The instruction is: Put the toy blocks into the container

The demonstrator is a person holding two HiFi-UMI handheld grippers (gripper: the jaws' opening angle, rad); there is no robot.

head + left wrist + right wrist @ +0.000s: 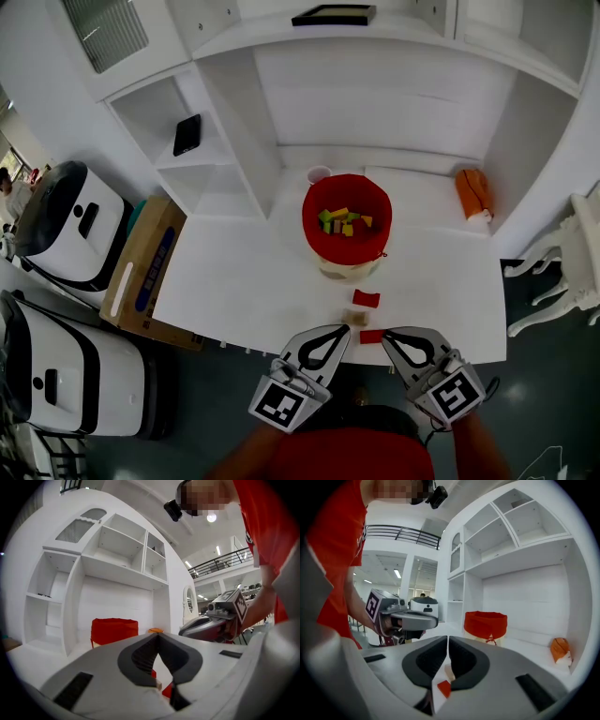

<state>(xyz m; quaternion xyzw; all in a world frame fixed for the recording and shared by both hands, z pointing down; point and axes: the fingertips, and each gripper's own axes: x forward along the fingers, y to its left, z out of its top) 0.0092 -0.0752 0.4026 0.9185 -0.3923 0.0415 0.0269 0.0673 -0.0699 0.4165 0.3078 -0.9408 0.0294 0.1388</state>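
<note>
A red container point(346, 220) stands at the middle of the white table point(234, 281), with several coloured blocks point(342, 222) inside. Three blocks lie in front of it: a red one point(366, 298), a tan one point(355, 318) and a second red one point(372, 336) near the front edge. My left gripper point(344, 331) hangs shut and empty just left of that second red block. My right gripper point(388, 336) is just right of it, its jaws a narrow slit apart with nothing between them. Beyond the right gripper point(448, 640) lie the tan block point(449, 672) and a red block point(444, 688).
An orange object point(473, 192) lies at the table's back right, and a small white cup point(319, 174) stands behind the container. Left of the table are a cardboard box point(145, 267) and white machines point(70, 225). A white chair point(562, 262) stands at the right.
</note>
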